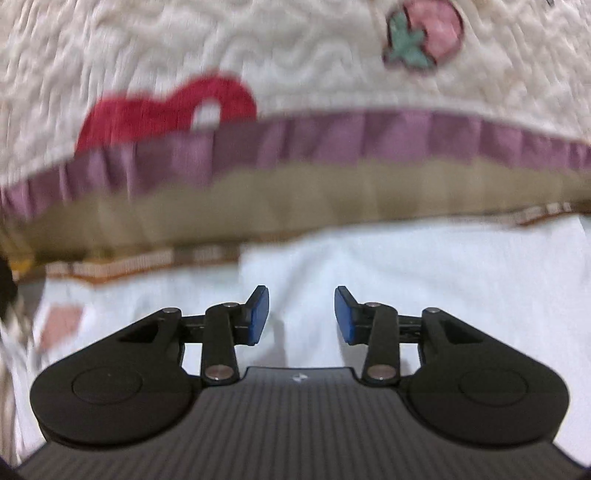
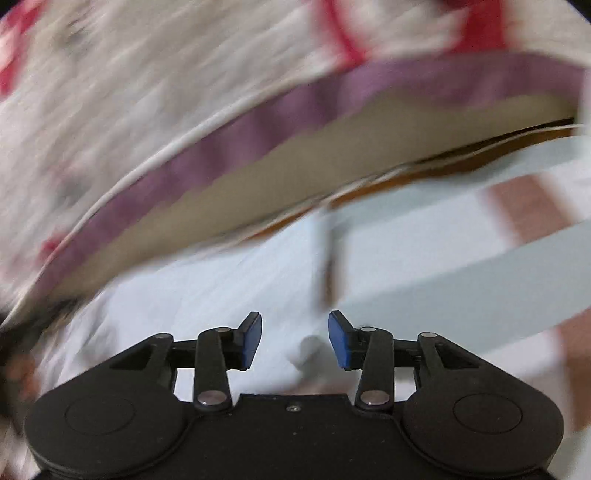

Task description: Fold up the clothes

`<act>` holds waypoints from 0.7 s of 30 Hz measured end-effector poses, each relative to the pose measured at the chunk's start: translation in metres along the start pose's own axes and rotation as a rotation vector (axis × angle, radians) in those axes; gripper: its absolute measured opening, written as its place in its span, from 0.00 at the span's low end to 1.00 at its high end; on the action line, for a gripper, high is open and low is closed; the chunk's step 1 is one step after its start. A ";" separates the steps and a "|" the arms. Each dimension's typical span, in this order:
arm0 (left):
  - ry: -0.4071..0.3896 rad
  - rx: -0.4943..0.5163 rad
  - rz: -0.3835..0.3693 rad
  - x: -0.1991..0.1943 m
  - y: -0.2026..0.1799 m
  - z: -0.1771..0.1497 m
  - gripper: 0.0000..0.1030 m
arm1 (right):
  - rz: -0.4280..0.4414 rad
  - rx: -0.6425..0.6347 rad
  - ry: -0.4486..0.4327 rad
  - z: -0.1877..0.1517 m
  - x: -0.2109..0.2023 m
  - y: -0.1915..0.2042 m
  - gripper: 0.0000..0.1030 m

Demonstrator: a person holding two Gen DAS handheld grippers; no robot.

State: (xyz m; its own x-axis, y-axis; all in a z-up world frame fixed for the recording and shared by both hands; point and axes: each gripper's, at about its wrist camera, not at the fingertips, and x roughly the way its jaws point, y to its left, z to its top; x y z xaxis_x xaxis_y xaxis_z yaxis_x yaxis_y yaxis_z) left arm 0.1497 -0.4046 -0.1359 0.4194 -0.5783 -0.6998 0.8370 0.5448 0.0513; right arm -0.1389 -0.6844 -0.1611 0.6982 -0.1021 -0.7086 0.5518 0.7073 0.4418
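Between grasps: my left gripper (image 1: pixel 301 315) and right gripper (image 2: pixel 295 339), fingers wide and empty, hover over the pale white garment (image 1: pixel 424 280); next, pinch an edge.

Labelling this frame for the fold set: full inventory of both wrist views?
White garment: one, white with pinkish patches, lying under both grippers.
Quilted cover: one, cream, upper part of both views.
Strawberry motif: one, pink with green leaves, on the cover, upper right in the left view.
Red motif: one clear in the left view, more blurred in the right.
Purple frill: one band, along the cover's edge.
Left gripper: one, black, blue pads, open, holding nothing.
Right gripper: same, open.
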 end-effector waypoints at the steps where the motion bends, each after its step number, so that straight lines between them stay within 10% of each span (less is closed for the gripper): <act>1: 0.016 -0.004 -0.002 -0.003 0.001 -0.009 0.37 | -0.036 -0.026 0.023 -0.004 0.001 0.005 0.42; 8: 0.120 -0.018 0.001 -0.029 0.006 -0.062 0.38 | 0.007 0.304 -0.042 -0.017 0.018 0.010 0.59; 10: 0.099 -0.001 0.017 -0.046 0.016 -0.068 0.38 | -0.030 0.366 -0.091 -0.014 0.016 0.013 0.45; 11: 0.089 0.008 0.026 -0.055 0.021 -0.072 0.38 | -0.028 0.351 -0.104 -0.009 0.016 0.016 0.09; 12: 0.078 0.016 0.034 -0.063 0.025 -0.075 0.38 | -0.020 0.326 -0.117 -0.004 0.017 0.021 0.05; 15: 0.071 0.053 0.063 -0.095 0.053 -0.095 0.41 | -0.172 0.132 -0.183 0.007 -0.003 0.041 0.03; 21: 0.026 0.056 0.189 -0.146 0.121 -0.145 0.43 | -0.491 -0.111 0.030 -0.001 0.017 0.044 0.10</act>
State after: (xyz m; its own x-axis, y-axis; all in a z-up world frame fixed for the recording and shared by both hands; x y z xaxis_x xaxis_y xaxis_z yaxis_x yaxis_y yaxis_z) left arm 0.1386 -0.1659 -0.1310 0.5624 -0.4524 -0.6921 0.7627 0.6071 0.2228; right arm -0.1033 -0.6545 -0.1546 0.3539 -0.4223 -0.8345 0.7587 0.6514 -0.0078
